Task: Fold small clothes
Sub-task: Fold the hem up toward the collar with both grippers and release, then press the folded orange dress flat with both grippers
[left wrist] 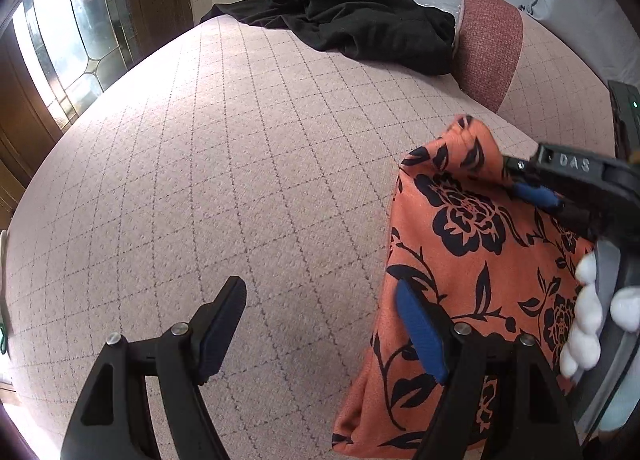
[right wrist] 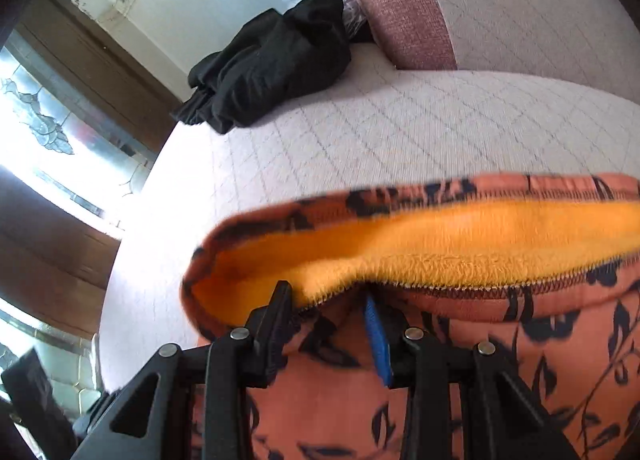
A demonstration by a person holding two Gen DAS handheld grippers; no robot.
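Two hand-held grippers: right [right wrist: 326, 314] pinching fleecy-lined floral garment [right wrist: 460, 244]; left [left wrist: 320, 324] spread empty.

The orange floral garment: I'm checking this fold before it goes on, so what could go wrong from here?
The right gripper grips only the hem of the orange garment, so the fleece-lined cloth may slip out. The left gripper is open and empty, so the near side hangs free and the fold may skew. The black garment lies ahead and could snag.

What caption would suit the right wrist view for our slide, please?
Right gripper shut on the orange floral garment, lifting its fleece-lined edge above the quilted bed.
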